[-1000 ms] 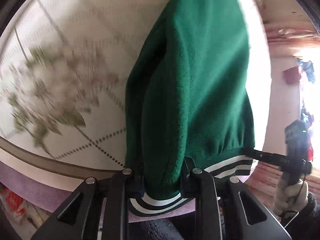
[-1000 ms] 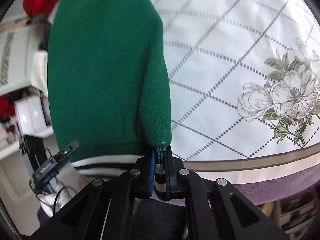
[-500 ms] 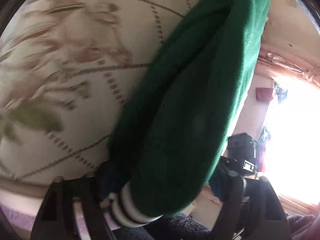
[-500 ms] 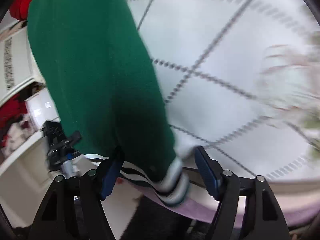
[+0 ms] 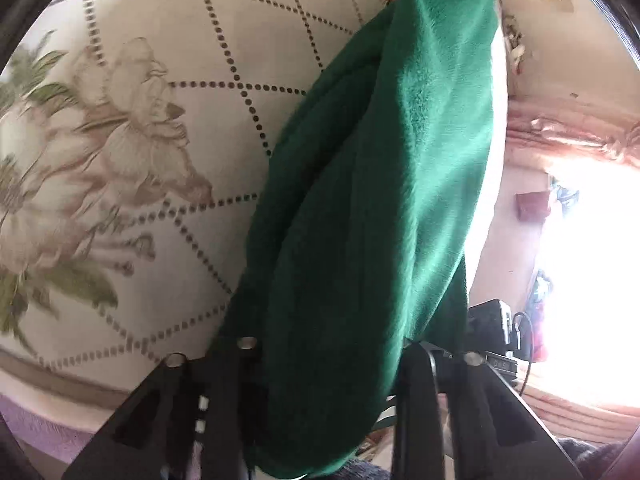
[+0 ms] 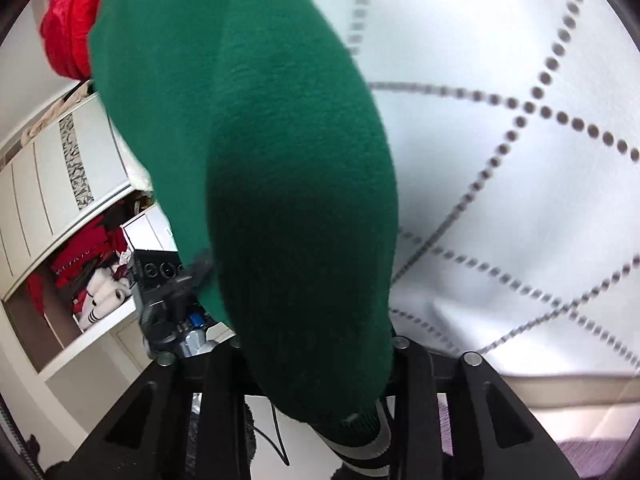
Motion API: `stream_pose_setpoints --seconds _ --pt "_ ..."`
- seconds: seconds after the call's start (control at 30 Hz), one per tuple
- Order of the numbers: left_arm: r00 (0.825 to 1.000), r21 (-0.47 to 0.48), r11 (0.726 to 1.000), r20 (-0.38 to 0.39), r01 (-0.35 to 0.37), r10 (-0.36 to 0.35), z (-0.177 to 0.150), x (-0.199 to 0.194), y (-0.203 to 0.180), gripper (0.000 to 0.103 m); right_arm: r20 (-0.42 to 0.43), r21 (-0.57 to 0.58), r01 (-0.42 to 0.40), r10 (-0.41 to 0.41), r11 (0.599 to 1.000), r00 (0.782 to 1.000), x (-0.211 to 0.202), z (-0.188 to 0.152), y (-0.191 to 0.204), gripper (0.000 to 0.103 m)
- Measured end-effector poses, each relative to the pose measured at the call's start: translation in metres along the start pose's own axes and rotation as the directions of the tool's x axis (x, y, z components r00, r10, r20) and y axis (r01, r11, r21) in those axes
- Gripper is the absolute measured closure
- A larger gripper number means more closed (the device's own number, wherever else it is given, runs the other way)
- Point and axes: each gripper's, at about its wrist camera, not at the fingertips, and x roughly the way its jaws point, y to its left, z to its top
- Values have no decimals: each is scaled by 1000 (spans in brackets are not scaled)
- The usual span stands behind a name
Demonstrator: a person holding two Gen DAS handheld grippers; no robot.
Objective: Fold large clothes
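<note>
The left gripper stands wide open, the green garment bulging between its fingers over the floral bedspread. The right gripper gapes likewise around the striped hem; bare quilt spreads rightward.

The sweater between my fingers is thick green fleece, matt and fuzzy, with a ribbed knit hem in white and dark stripes. My left gripper and right gripper are matt black plastic with small shiny metal screws. The bedspread is smooth printed cloth. The cabinet looks like smooth white-painted board.
</note>
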Motion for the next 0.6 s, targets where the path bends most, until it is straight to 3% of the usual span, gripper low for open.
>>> stream_pose_setpoints --seconds 0.17,0.37,0.47,0.6 --pt "997 23 999 -69 30 -28 -40 -26 -14 84 -40 -18 -54 53 998 998 -3 -31 36 77" --pt "970 -105 990 -211 96 -116 -94 -69 -23 84 -148 15 -89 91 996 985 -21 -103 69 78" --pt "960 -181 977 -235 113 -155 -95 -90 -23 84 -166 77 -157 168 985 972 -44 -123 76 78" --pt "953 -249 957 -223 150 -207 -69 -99 -45 84 -132 149 -272 291 951 947 -52 -125 99 78"
